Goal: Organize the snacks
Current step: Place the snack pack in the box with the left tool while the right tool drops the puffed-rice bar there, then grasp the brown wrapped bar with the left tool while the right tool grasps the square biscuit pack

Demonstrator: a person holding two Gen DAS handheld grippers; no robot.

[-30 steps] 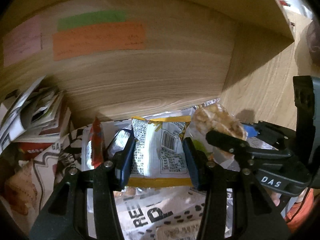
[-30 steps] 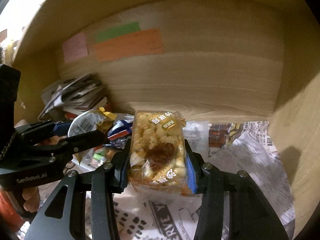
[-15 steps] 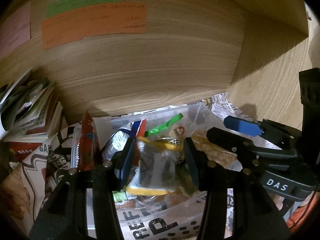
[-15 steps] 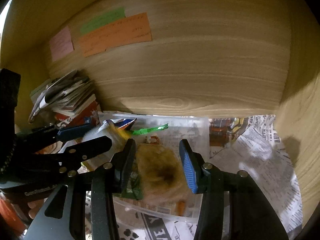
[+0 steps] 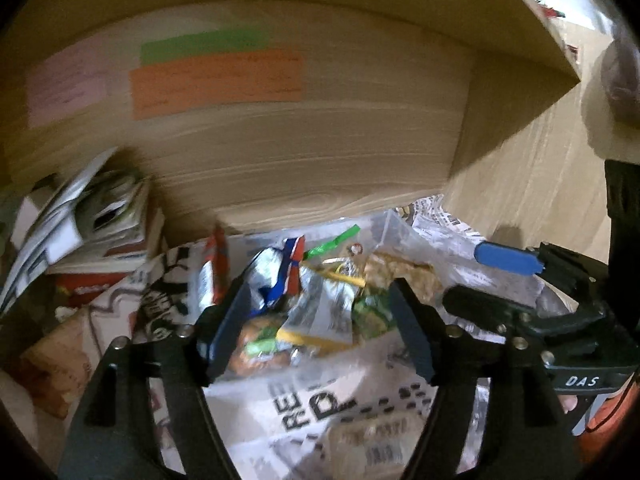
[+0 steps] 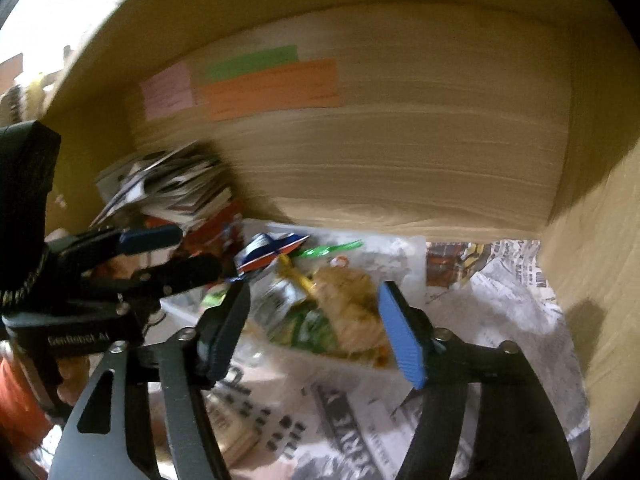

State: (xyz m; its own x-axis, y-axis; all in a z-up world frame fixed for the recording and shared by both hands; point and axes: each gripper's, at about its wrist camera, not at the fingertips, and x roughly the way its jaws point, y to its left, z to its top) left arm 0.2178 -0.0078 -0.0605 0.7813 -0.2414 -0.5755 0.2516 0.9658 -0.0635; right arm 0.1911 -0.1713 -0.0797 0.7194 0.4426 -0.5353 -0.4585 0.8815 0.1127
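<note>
Hovering with fingers spread and empty, jaws just opened, left gripper [image 5: 320,324] and right gripper [image 6: 316,328] sit over clear plastic bin [image 6: 408,252]; loose heaped snack packets [image 5: 316,300] between fingers could snag and spill.

My left gripper [image 5: 316,320] is black moulded plastic: two long arms with cut-out slots, silver screws at the pivots, and dark blue ribbed pads [image 5: 224,328] on the inner faces of the jaws. My right gripper [image 6: 316,320] is built the same, though its right pad [image 6: 402,340] shows a brighter blue. Seen from the left camera, the right one's body carries white lettering "DAS"; from the right camera, the left one's body reads "GenRobot.AI". An orange sleeve [image 6: 16,404] shows at the frame's edge.
</note>
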